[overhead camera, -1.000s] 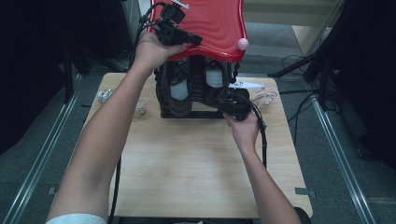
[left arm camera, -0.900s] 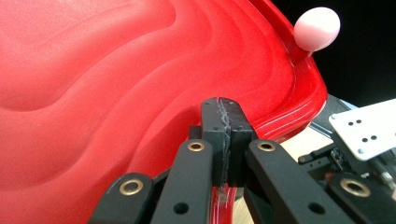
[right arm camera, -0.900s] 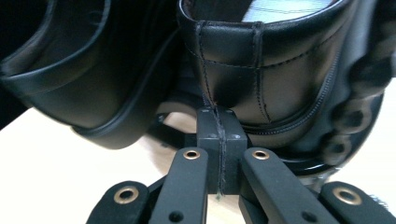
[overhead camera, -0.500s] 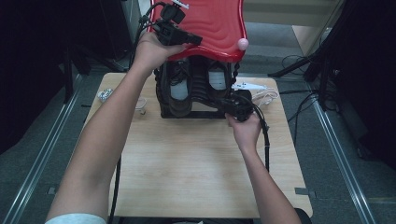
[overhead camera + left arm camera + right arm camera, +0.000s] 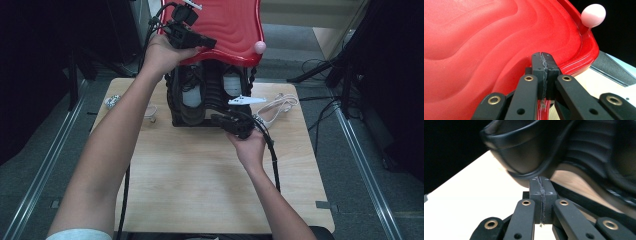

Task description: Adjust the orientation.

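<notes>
A pale wooden worktop [image 5: 200, 185] is standing in a dim room, with dark floor and metal rails running along both sides. At its far left edge a small crumpled silvery item [image 5: 112, 101] is lying, too small to make out.

Moving right, the left gripper [image 5: 207, 44] is being held high over the back of the worktop, its fingers pressed together with no gap between them. In the left gripper view the closed fingertips are lying against the edge of the red ridged lid [image 5: 486, 42], near its rim; whether a thin lip of it is caught between them cannot be told. A pale pink knob [image 5: 593, 15] is sticking out at the lid's far corner.

Below the raised lid, a black case [image 5: 207, 97] is sitting at the back middle of the worktop, holding dark shoes [image 5: 192, 100] upright inside.

Further right, the right gripper [image 5: 216, 119] is reaching low toward the front bottom of the case, its fingers also pressed together and gripping nothing. In the right gripper view the closed tips are sitting just under the rounded toe of a black shoe [image 5: 524, 147], close to it.

To the right of the case a white coiled cable [image 5: 277, 107] is lying on the wood.
</notes>
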Demonstrator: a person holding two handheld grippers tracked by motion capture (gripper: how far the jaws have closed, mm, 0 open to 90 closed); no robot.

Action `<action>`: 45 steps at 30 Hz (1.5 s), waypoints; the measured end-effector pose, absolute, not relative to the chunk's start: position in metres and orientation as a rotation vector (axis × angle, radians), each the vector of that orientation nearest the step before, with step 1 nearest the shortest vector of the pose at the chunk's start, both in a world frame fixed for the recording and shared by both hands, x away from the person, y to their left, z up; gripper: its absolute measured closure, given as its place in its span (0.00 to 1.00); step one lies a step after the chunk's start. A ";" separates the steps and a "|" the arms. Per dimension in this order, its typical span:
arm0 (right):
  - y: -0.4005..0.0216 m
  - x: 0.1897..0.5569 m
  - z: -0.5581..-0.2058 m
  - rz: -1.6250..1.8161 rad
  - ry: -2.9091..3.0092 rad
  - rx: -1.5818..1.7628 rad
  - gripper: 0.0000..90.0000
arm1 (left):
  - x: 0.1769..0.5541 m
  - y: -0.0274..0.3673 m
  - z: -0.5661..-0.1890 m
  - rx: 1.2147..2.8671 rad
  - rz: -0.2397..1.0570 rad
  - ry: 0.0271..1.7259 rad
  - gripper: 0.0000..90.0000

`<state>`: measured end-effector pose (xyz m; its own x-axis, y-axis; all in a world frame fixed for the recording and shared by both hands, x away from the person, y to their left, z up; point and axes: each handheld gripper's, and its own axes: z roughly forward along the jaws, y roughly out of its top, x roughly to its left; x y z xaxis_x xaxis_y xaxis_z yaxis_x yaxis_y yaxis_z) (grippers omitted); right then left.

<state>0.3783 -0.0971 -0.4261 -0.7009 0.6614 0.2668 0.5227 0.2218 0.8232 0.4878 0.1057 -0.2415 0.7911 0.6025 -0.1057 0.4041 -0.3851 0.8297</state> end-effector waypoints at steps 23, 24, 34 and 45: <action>-0.044 0.390 -0.423 1.487 2.391 1.074 1.00 | 0.487 0.106 -0.242 2.022 0.274 0.752 1.00; -0.043 0.393 -0.422 1.488 2.386 1.082 1.00 | 0.487 0.106 -0.242 2.022 0.276 0.752 1.00; -0.028 0.424 -0.414 1.513 2.376 1.193 1.00 | 0.486 0.106 -0.242 2.021 0.283 0.749 1.00; -0.034 0.417 -0.422 1.517 2.408 1.175 0.99 | 0.485 0.107 -0.240 2.006 0.248 0.807 0.97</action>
<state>0.4174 -0.0343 -0.4223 -0.7072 0.6271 0.3266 0.5653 0.2239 0.7940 0.4847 0.1073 -0.2401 0.7638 0.6301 -0.1398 0.4426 -0.3537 0.8240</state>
